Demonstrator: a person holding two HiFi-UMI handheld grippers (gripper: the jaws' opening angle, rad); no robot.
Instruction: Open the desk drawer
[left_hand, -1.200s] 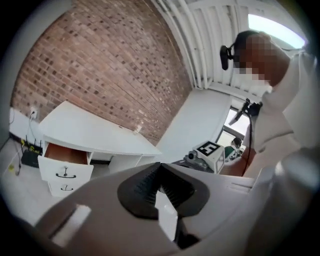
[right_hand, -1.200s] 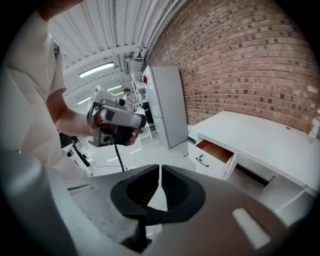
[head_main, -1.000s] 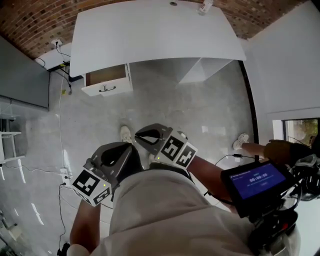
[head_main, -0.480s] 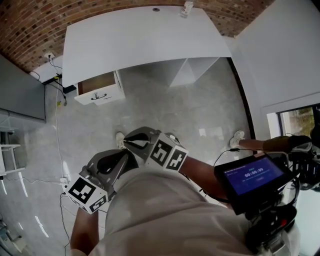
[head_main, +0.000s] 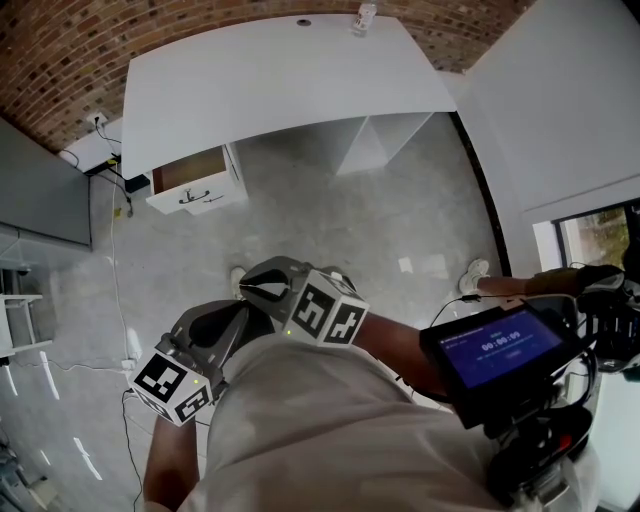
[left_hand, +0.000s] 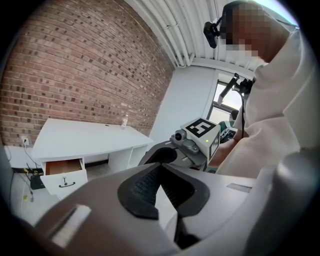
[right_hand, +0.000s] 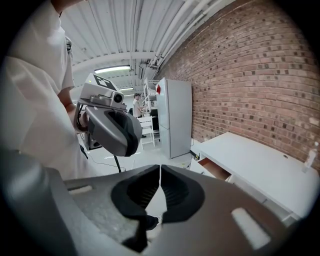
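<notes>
The white desk stands against the brick wall, well away from both grippers. Its drawer at the left end is pulled out, showing a brown inside and a dark handle on its white front. The left gripper view shows the drawer low at left, and the right gripper view shows it beside the desk top. My left gripper and right gripper hover side by side close to my body, over the floor. Both have their jaws together and hold nothing.
A small bottle stands at the desk's back edge. A grey cabinet and floor cables lie at left. At right are a white wall, another person's arm and shoe, and a screen on a rig.
Both grippers have drifted a little up and left in the head view, and the right one has rolled slightly. The drawer stays pulled out as before.
</notes>
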